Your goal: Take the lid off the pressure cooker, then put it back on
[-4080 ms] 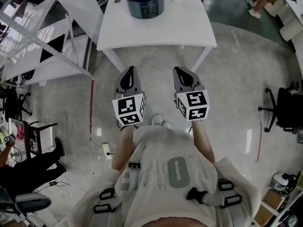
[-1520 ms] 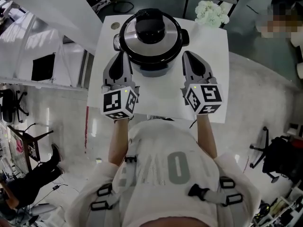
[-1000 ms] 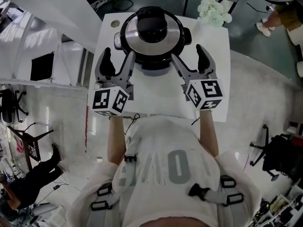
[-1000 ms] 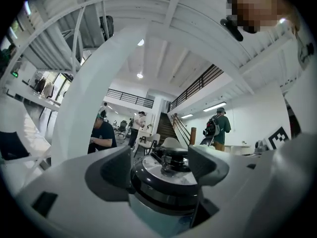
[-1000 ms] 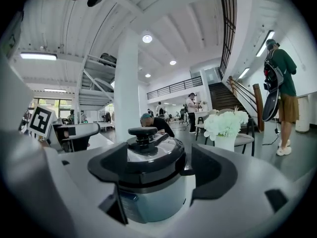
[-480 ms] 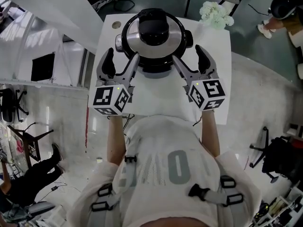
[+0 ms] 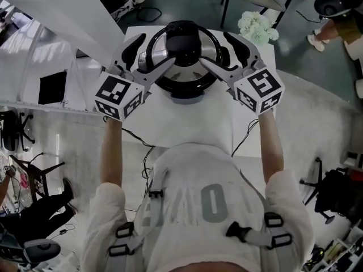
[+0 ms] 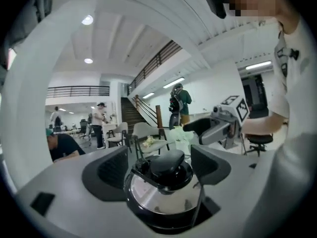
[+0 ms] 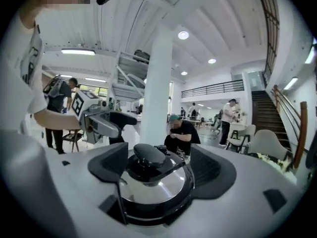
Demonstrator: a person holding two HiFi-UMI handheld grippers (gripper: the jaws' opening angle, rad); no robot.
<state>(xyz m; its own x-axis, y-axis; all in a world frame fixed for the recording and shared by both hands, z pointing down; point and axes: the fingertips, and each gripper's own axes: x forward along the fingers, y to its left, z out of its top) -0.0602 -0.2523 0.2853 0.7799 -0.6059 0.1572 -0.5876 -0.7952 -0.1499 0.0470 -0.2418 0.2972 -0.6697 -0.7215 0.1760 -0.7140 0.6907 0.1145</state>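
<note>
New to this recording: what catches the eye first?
The pressure cooker sits on the white table, its shiny lid on. The left gripper and right gripper reach in from either side, each with the lid between its wide-open jaws but not gripped; the left's have just been opening. White flowers stand beyond the table.
</note>
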